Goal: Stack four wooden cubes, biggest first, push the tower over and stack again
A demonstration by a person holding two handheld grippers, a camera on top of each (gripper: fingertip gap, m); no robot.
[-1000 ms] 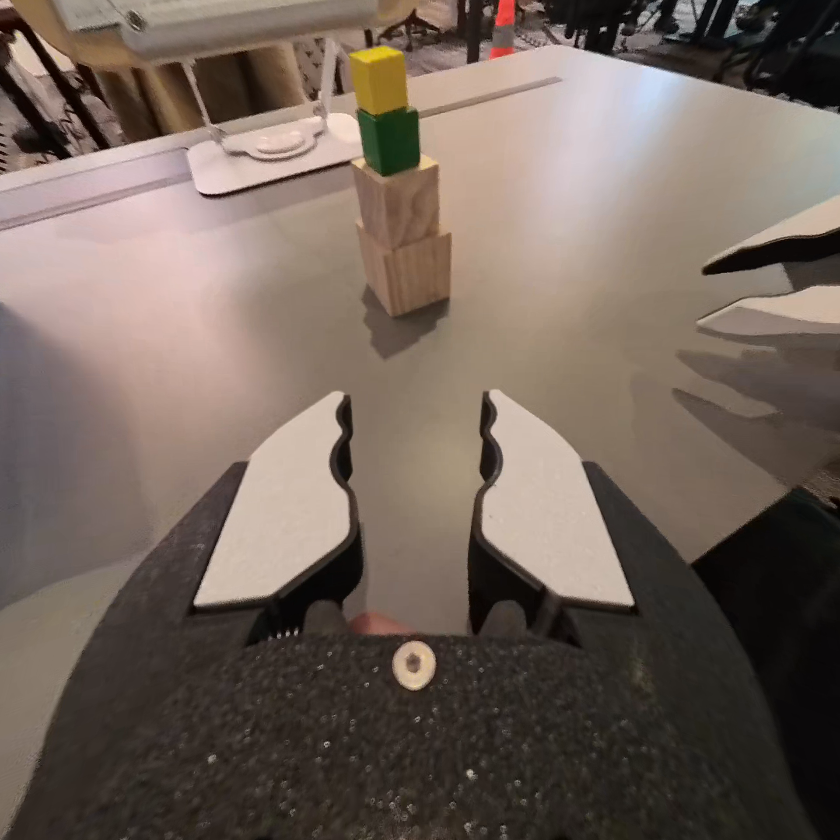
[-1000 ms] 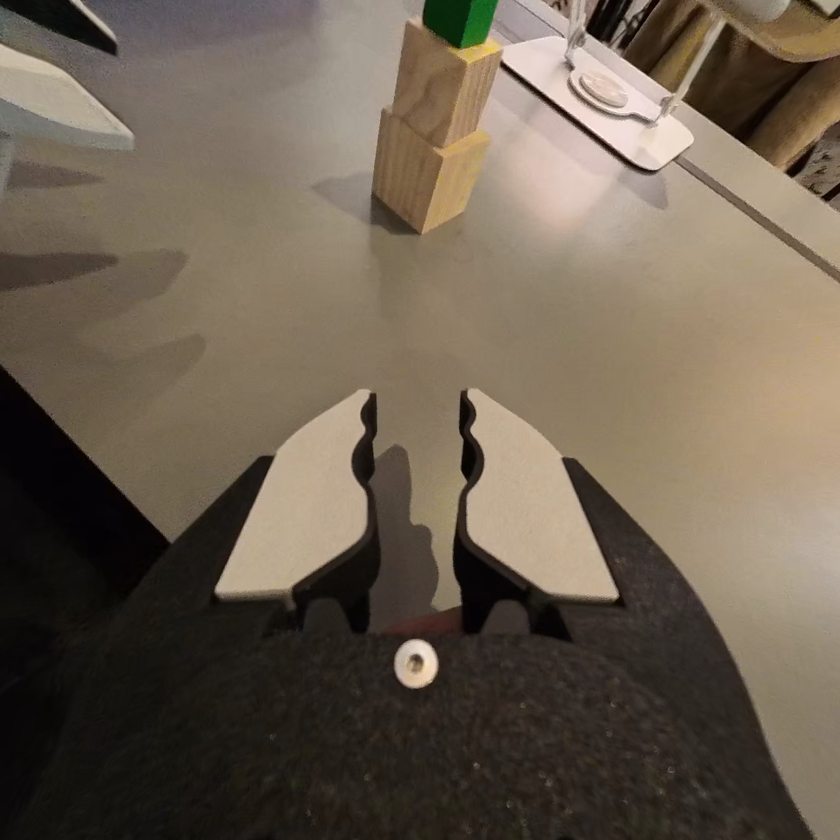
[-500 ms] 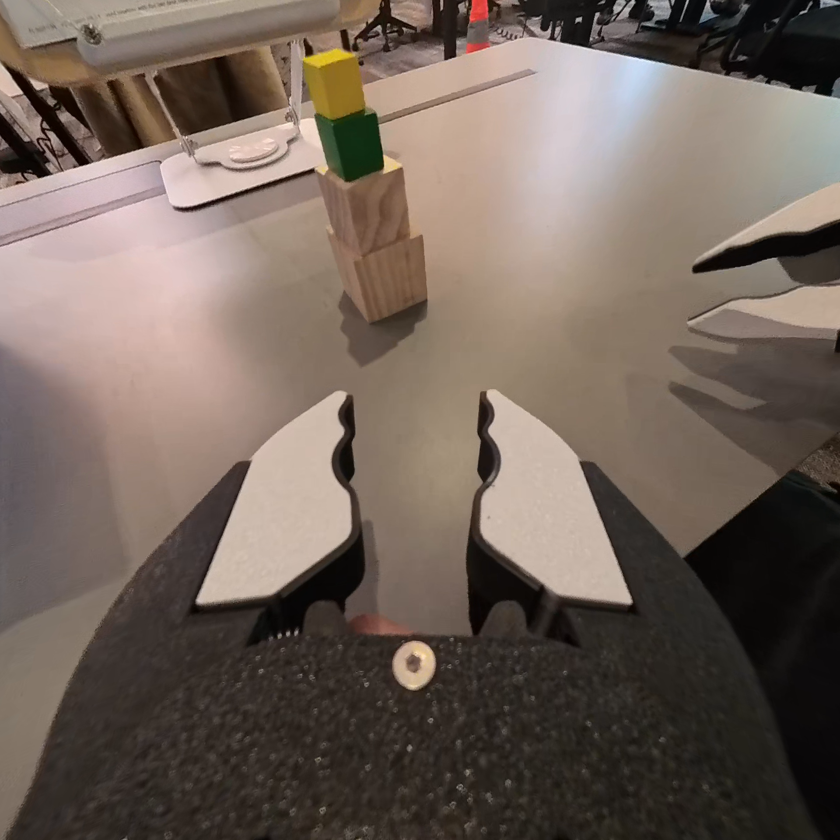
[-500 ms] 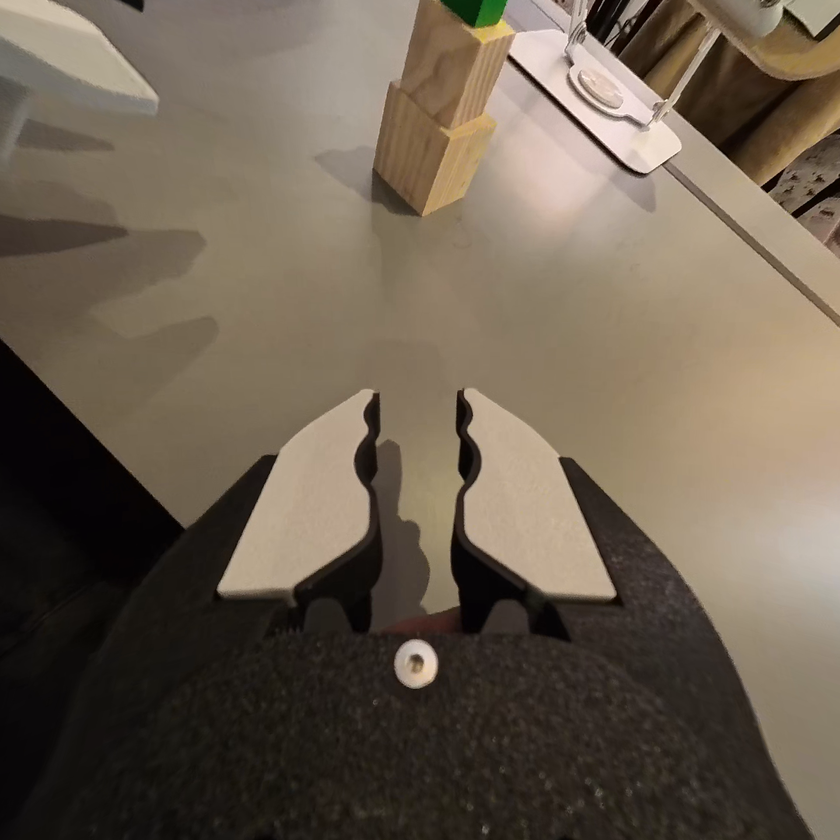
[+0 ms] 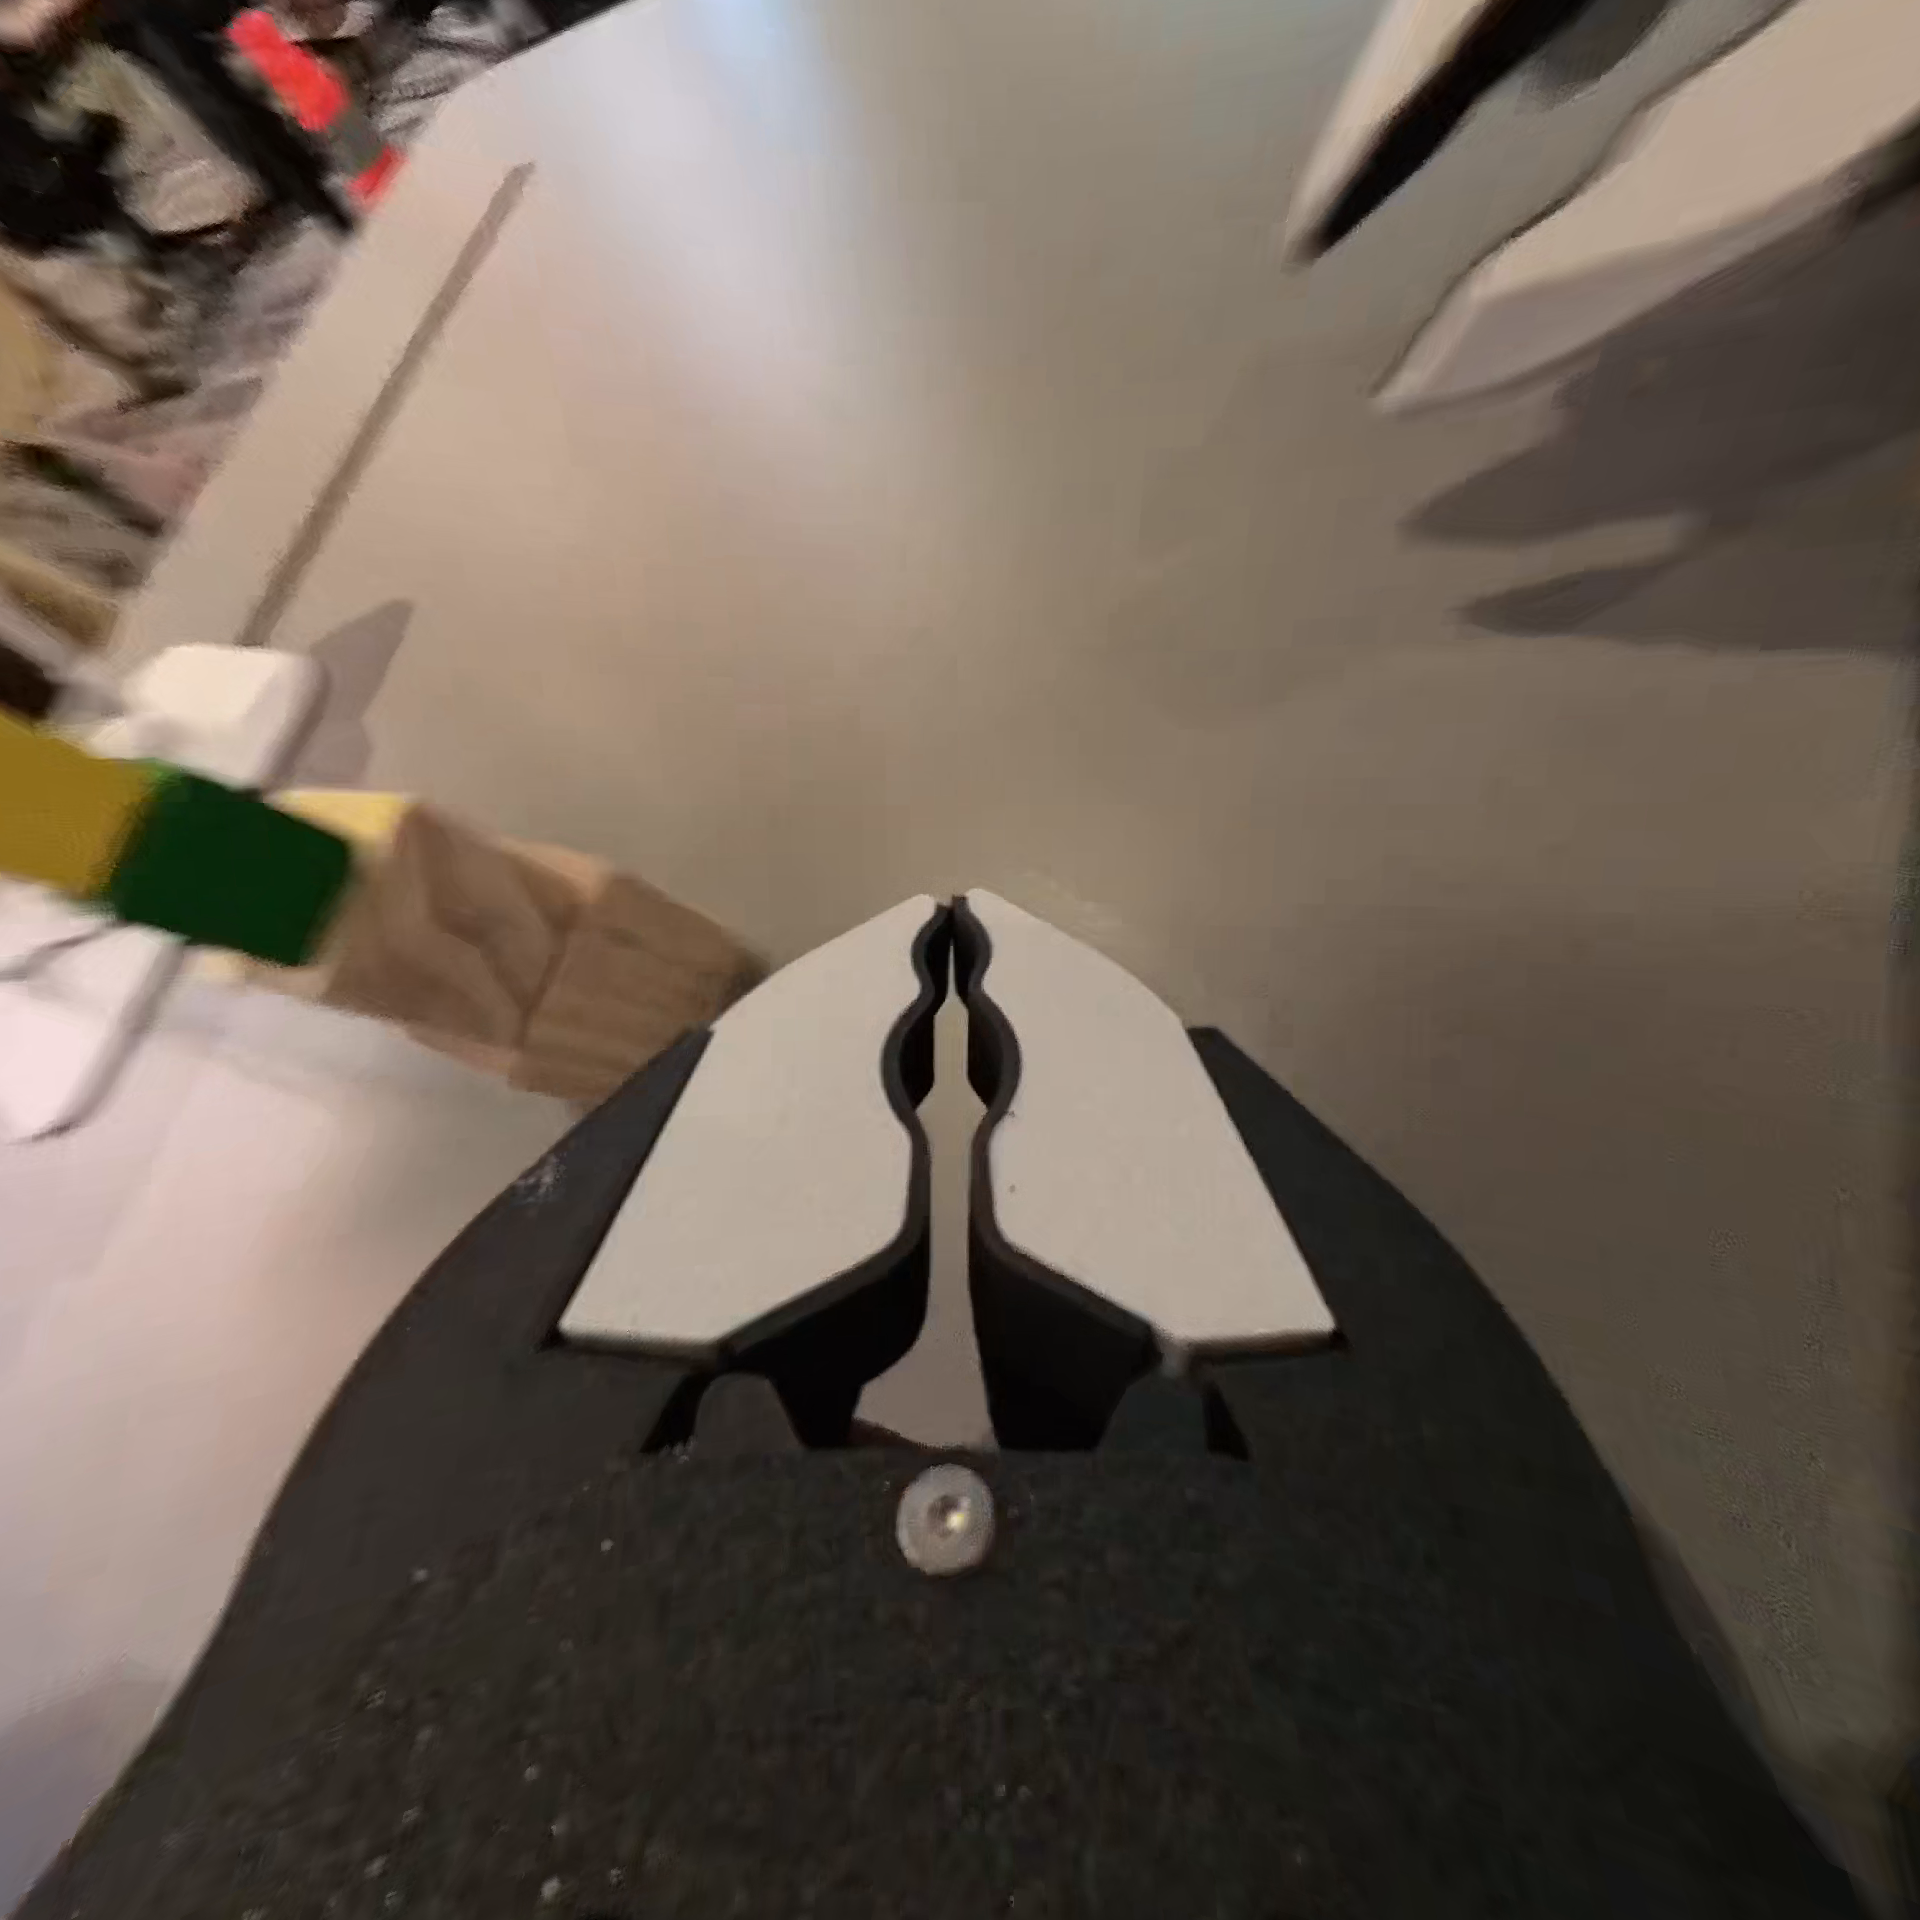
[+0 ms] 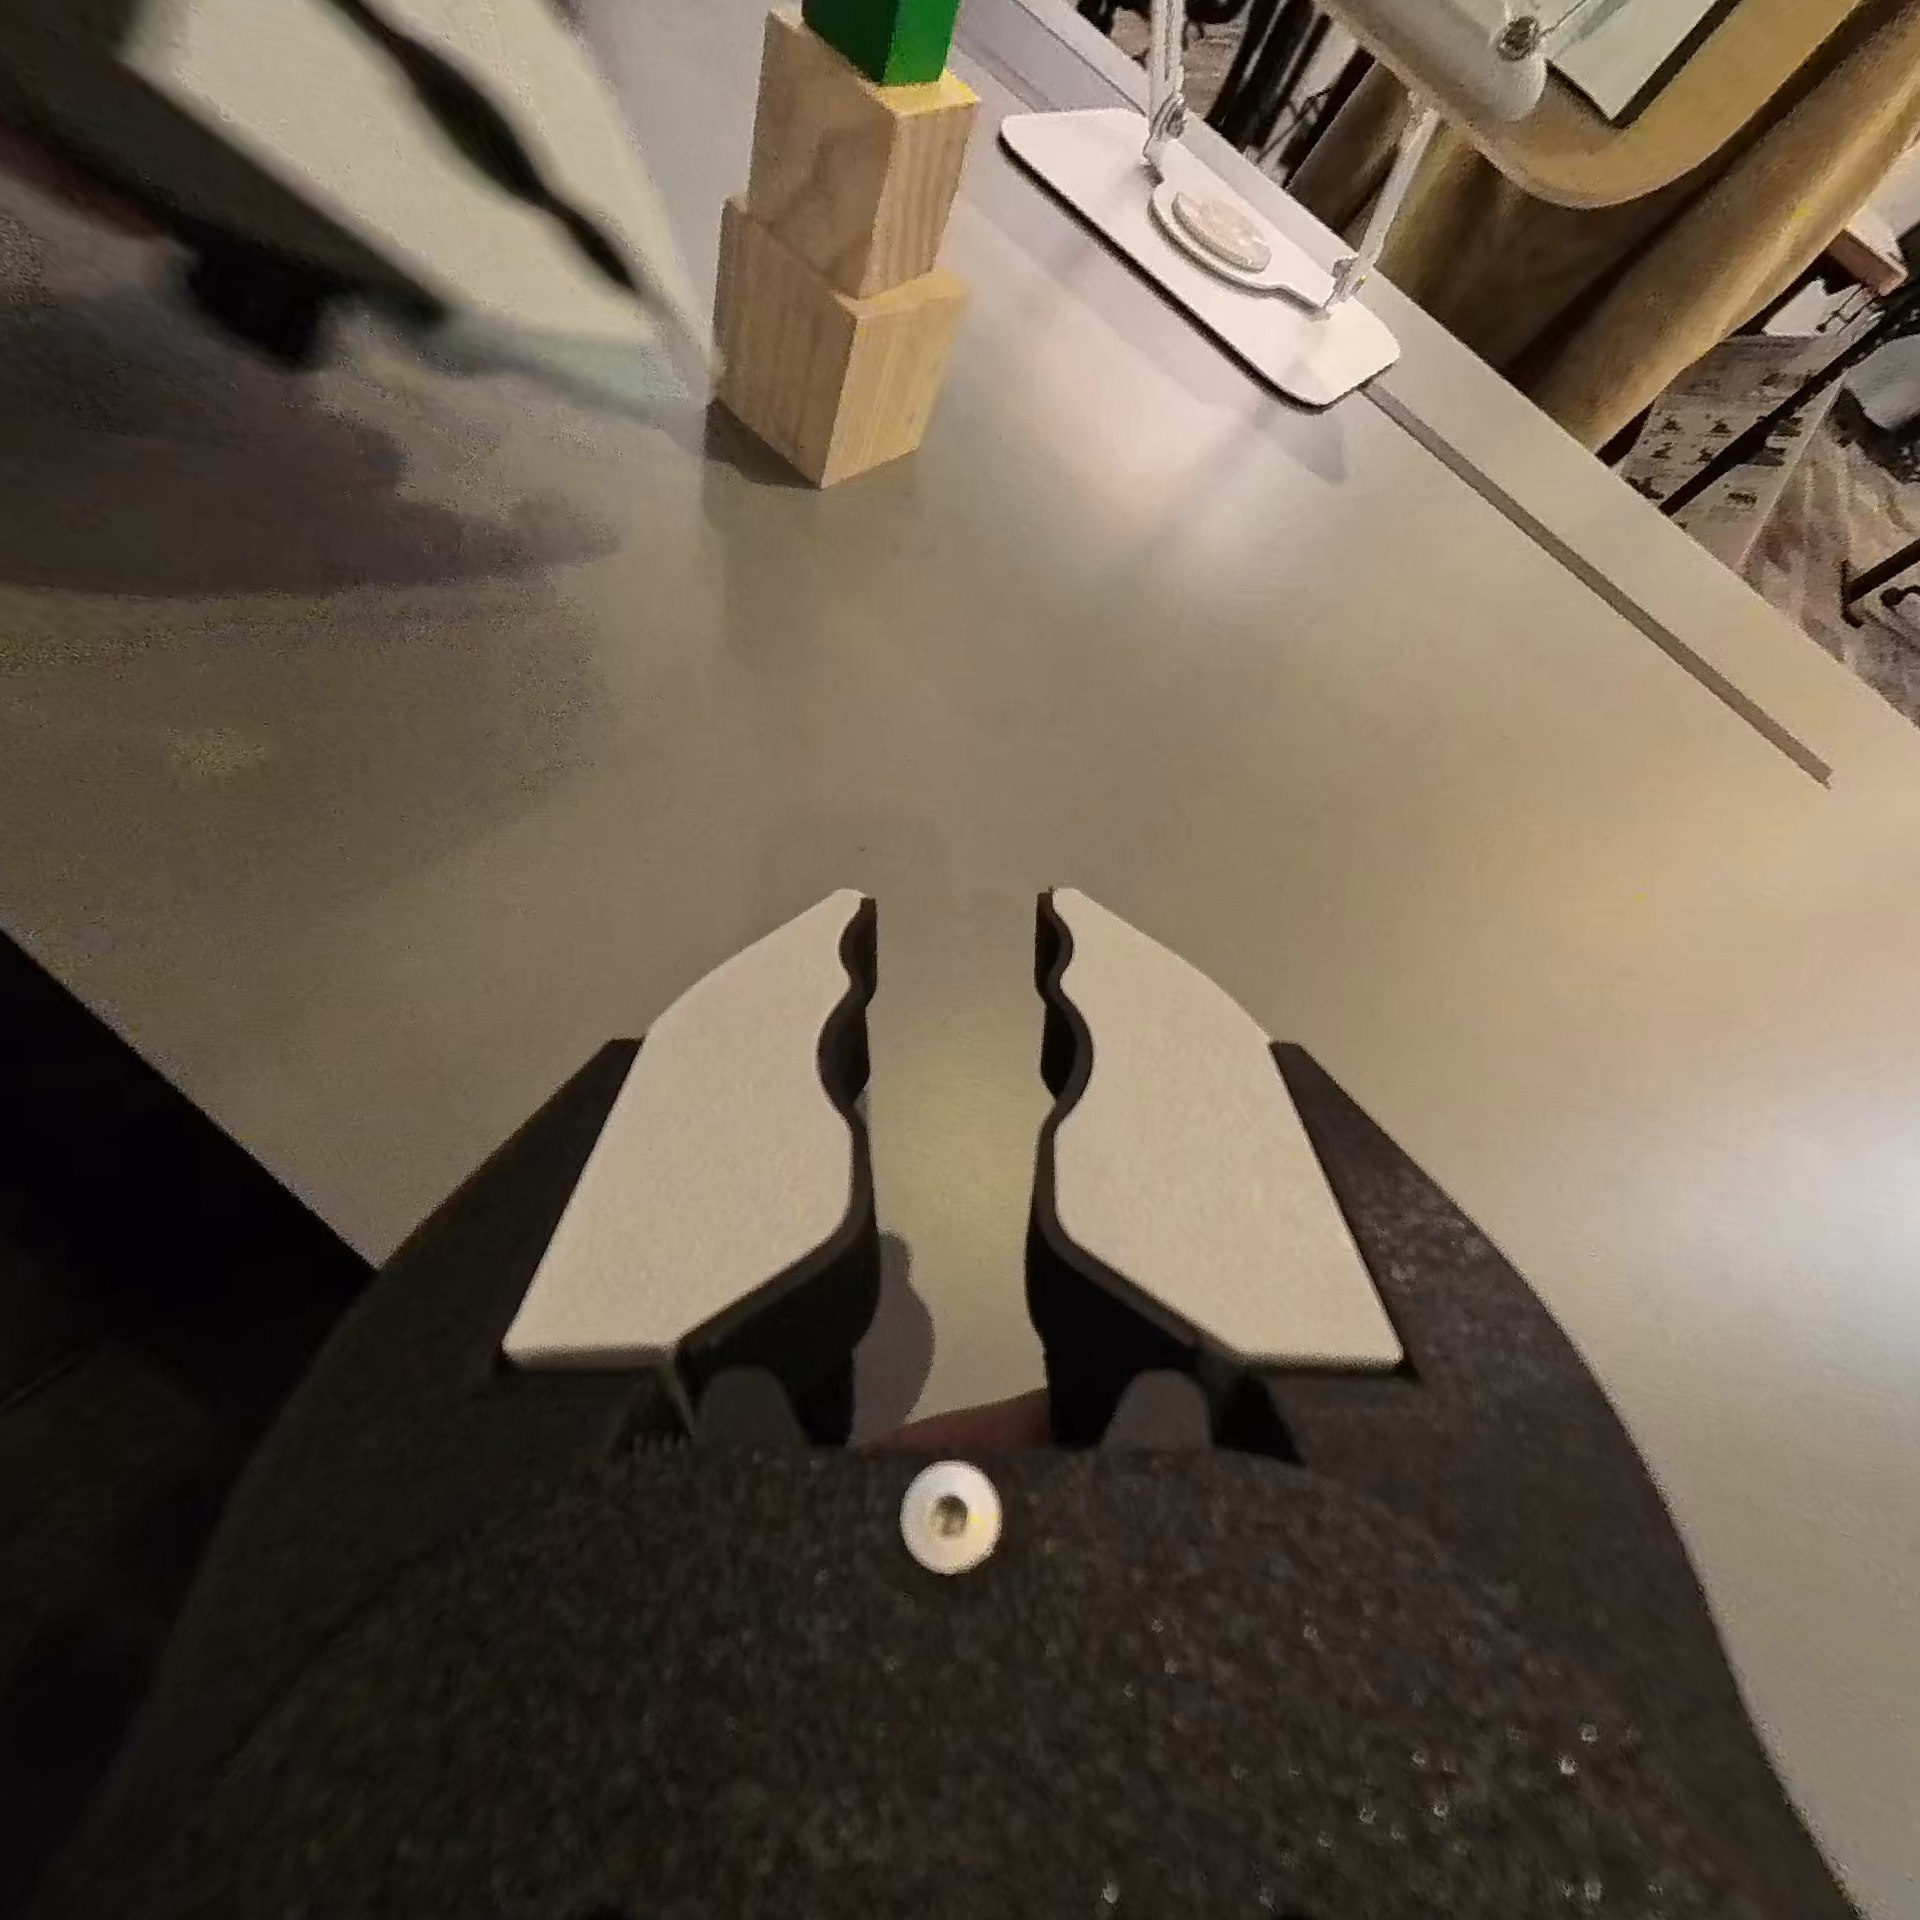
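The tower stands upright on the grey table (image 6: 1143, 675): the biggest plain wooden cube (image 6: 831, 384) at the bottom, a smaller plain cube (image 6: 862, 177) on it, then a green cube (image 6: 883, 36). The rolled left wrist view shows the tower sideways, with the yellow cube (image 5: 57, 810) on the green cube (image 5: 223, 883). My left gripper (image 5: 954, 914) is shut and empty, its tip right beside the bottom cube (image 5: 634, 997). It shows blurred in the right wrist view (image 6: 582, 239); contact cannot be told. My right gripper (image 6: 956, 904) is open and empty, well short of the tower.
A white lamp base (image 6: 1195, 239) with thin metal legs sits just behind the tower. A thin groove (image 6: 1610, 603) runs along the table's far side. The table's near edge (image 6: 208, 1112) lies to the left of my right gripper.
My left gripper has shut, rolled onto its side and moved quickly forward to the tower's base. The tower still stands. My right gripper has barely moved.
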